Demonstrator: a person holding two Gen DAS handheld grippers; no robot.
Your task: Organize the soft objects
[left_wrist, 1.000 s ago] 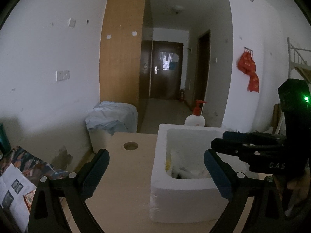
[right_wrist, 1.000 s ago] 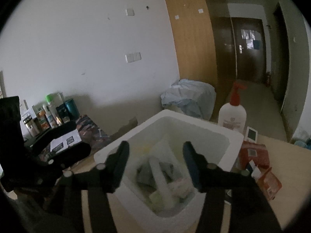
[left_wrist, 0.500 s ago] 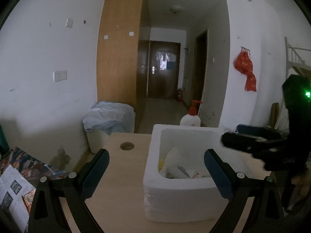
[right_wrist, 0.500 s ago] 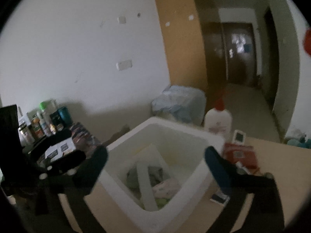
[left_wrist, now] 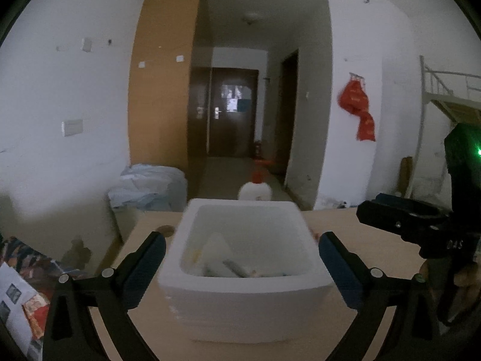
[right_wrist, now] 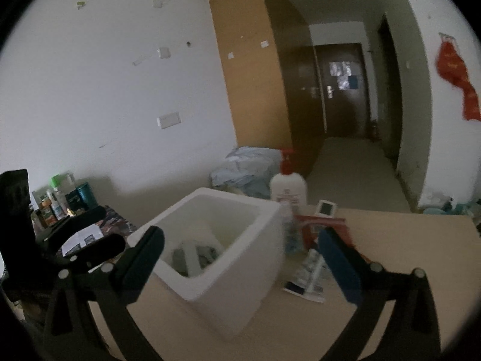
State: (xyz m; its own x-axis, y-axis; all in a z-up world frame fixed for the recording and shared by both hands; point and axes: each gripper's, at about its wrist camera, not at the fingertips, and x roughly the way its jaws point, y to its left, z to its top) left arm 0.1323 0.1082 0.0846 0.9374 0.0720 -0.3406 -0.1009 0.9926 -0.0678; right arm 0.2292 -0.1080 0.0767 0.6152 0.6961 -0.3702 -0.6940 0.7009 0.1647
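A white foam box [left_wrist: 245, 293] stands on the light wooden table [left_wrist: 372, 252]; it also shows in the right wrist view [right_wrist: 237, 279]. Several soft packets and tubes [left_wrist: 231, 266] lie inside it, also seen in the right wrist view [right_wrist: 195, 254]. My left gripper [left_wrist: 242, 260] is open and empty, level with the box's near wall. My right gripper [right_wrist: 240, 255] is open and empty, above the box's right side. The right gripper also shows at the right of the left wrist view [left_wrist: 402, 219].
A white pump bottle [right_wrist: 288, 191] stands behind the box. Red packets [right_wrist: 312, 225], a small white device [right_wrist: 326, 207] and a flat printed packet [right_wrist: 308, 279] lie right of the box. Bottles and tins [right_wrist: 64, 200] crowd a side surface at left. A covered bin [left_wrist: 150, 186] sits beyond the table.
The right gripper opened wide and drew back and to the right from over the box. The left view shifted so the box sits centred between its fingers.
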